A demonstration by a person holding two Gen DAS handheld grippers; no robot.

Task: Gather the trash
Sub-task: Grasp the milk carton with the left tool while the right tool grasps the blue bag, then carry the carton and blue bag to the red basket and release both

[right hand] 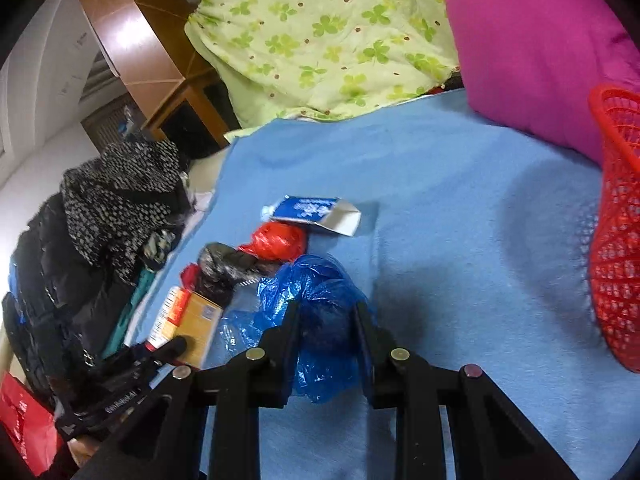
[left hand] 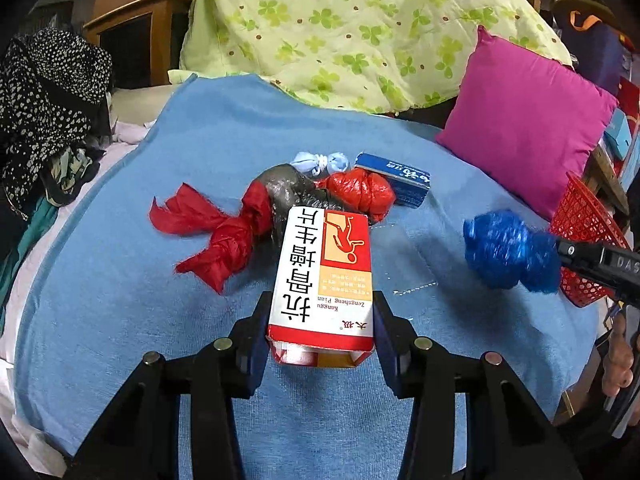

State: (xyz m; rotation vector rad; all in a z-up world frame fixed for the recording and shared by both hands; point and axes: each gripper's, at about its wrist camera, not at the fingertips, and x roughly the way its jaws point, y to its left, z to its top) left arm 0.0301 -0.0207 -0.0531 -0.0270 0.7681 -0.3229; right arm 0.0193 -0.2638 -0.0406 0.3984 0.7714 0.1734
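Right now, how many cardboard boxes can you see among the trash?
2. The red-and-white medicine box is clamped in the left gripper. The blue box lies on the blue blanket behind the knotted bags. More may be hidden.

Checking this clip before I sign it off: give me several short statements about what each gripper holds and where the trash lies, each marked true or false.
1. The left gripper is clamped on a red-and-white cardboard medicine box. True.
2. The right gripper is empty. False: it is shut on a crumpled blue plastic bag.
3. The red plastic mesh basket lies left of the trash pile. False: it is at the right edge of the blue towel.
4. A knotted red plastic bag lies on the towel beside a small blue-and-white carton. True.
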